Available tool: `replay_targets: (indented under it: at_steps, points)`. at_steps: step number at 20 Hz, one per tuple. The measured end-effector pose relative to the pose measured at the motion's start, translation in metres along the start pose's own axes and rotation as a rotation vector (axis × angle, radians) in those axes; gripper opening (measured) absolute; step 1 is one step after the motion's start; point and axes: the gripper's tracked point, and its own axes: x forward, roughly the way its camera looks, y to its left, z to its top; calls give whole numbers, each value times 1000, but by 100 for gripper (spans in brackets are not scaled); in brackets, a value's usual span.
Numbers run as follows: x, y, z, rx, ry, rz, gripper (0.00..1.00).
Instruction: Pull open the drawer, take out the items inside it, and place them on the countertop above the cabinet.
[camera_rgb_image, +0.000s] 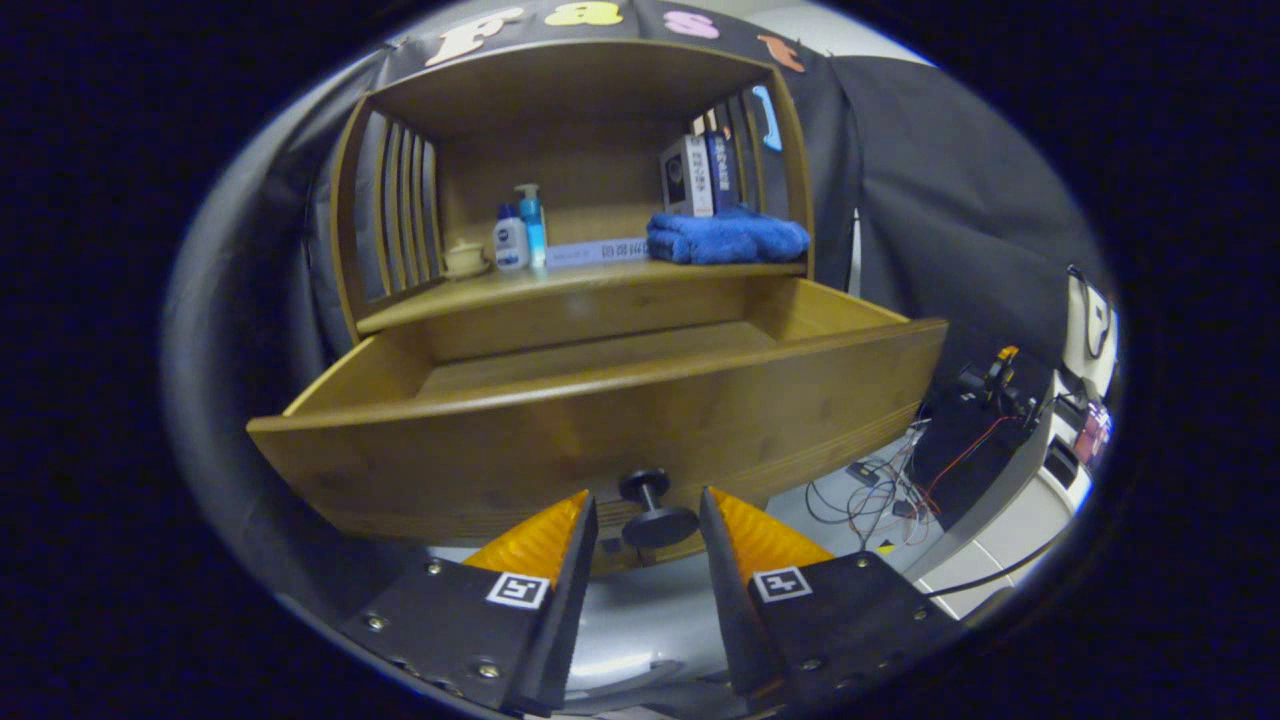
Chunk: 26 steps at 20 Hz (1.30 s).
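Drawer (600, 420) stands pulled well out of the wooden cabinet (580, 160), its curved front panel just ahead of the gripper (648, 515). Its dark round knob (655, 508) sits in the gap between the two fingertips, with clear space on either side, so the jaws stand apart and press on nothing. Beyond the front panel, the drawer's inner floor shows as a bare wooden strip; the near part of the inside is hidden behind the panel, so what lies there cannot be told.

Farther beyond the jaws, the countertop (600, 280) above the drawer carries a folded blue towel (727, 238) toward the right, with upright boxes (698, 175) behind it. Toward the left stand a small white bottle (511, 243), a blue pump bottle (531, 220) touching beside it, and a pale cup on a saucer (464, 260). A flat white box (596, 252) lies along the back between bottles and towel.

Off to the right of the jaws, past the drawer's corner, tangled cables (870, 490) and dark equipment (975, 430) sit on the floor, too small to make out.
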Motion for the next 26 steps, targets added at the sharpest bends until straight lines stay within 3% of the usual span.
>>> replay_targets:
  at_steps: [5,9,12,21,23,26]
  points:
    - [-12,-11,80,29,-126,-146,59]
    - [7,-2,118,56,-81,-264,60]
    - [29,15,138,109,-25,-300,60]
    - [89,33,101,111,364,-371,59]
    - [92,26,81,110,483,-406,59]
    - [97,23,42,66,651,-385,59]
